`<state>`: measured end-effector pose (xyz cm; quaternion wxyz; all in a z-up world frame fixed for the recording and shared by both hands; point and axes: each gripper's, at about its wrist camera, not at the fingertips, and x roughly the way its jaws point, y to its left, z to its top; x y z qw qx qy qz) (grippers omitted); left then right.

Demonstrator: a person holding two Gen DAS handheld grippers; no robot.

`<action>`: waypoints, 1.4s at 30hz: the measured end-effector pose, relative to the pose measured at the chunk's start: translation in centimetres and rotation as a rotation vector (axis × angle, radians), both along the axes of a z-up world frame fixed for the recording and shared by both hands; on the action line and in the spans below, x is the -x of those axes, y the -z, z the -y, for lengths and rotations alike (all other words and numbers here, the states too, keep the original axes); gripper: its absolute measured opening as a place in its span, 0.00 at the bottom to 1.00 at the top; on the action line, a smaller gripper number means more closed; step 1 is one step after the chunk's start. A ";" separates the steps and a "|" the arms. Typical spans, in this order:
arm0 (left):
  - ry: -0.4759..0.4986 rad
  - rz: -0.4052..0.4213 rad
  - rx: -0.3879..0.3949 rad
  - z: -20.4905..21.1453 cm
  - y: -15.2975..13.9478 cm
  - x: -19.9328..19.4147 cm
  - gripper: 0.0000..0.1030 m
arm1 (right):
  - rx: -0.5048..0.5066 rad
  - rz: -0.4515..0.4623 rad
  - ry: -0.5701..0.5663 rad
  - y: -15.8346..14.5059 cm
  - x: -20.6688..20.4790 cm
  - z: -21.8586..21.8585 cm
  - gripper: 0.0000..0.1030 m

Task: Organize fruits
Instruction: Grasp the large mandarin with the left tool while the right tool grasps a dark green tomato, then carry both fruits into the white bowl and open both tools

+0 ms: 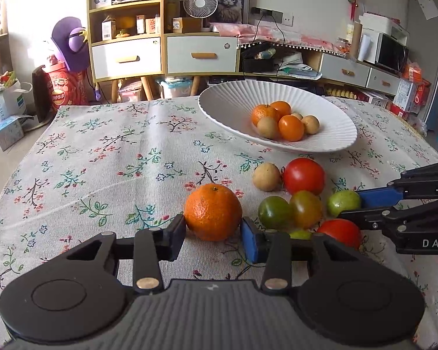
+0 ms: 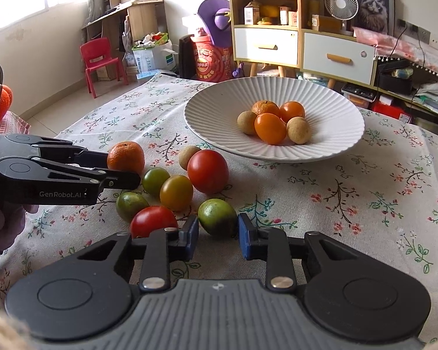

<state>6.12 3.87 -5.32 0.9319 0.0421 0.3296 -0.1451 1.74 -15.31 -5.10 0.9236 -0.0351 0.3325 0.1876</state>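
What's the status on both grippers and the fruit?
Left gripper jaws open around the tangerine, not clamped. Right gripper open at the green fruit. Plate already holds five pieces. Nothing blocking.

Orange, red and green fruit on a floral cloth

The tablecloth [image 1: 108,157] was beige with small flowers; the ribbed plate [image 2: 330,145] was white; the big tomato [image 2: 208,171] was red.

Tablecloth [image 1: 108,157]: matt woven cloth, floral print. Bowl [image 2: 335,145]: white, ribbed, matt glaze. Mandarin [image 1: 212,212]: dimpled peel. Red tomato [image 2: 208,171]: smooth, glossy skin.
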 end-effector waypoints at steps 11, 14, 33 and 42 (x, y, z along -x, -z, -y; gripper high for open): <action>-0.009 0.020 0.010 0.4 -0.2 -0.5 0.35 | -0.007 -0.005 -0.013 -0.3 0.1 -0.1 0.25; -0.011 0.022 0.005 0.4 -0.2 -0.7 0.36 | -0.011 -0.004 -0.011 -0.4 0.1 0.0 0.25; -0.011 0.006 0.035 0.0 -2.1 -0.7 0.34 | -0.034 0.025 -0.006 -1.9 0.0 0.6 0.25; -0.023 0.034 0.094 1.6 -4.6 -1.0 0.34 | -0.066 0.073 0.035 -3.5 -0.5 1.8 0.25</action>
